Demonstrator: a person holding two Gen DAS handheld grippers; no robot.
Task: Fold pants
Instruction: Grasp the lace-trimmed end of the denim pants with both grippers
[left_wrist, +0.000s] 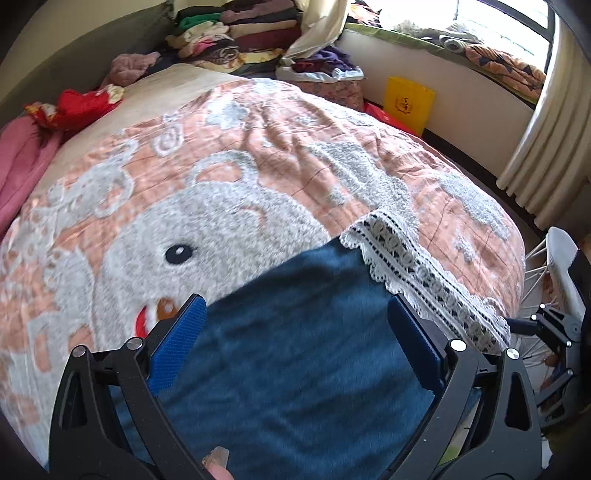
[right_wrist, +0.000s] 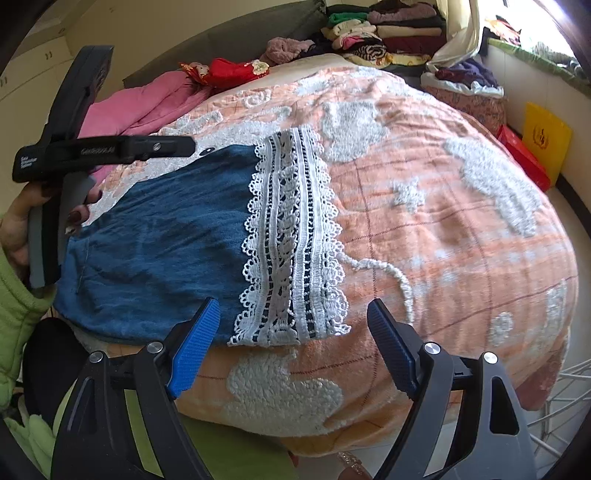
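Note:
Blue denim pants (right_wrist: 159, 251) with a wide white lace hem (right_wrist: 291, 240) lie flat near the front edge of a bed. The bed has a peach blanket with grey bears (right_wrist: 443, 221). My right gripper (right_wrist: 293, 308) hovers open just above the near corner of the lace hem, with nothing between its blue pads (right_wrist: 192, 350). In the left wrist view my left gripper (left_wrist: 297, 306) stands wide open over the denim (left_wrist: 295, 369), with the lace hem (left_wrist: 417, 273) off to its right. The pads touch no cloth. A hand holds the left gripper's body (right_wrist: 103, 147), which shows at the pants' left end.
Stacks of folded clothes (left_wrist: 236, 33) sit at the bed's far end. Pink bedding (right_wrist: 147, 103) and a red garment (right_wrist: 229, 70) lie on the far left. A yellow bag (left_wrist: 406, 103) and a red box (right_wrist: 524, 155) stand by the wall. A white wire rack (left_wrist: 561, 273) is at the bed's right.

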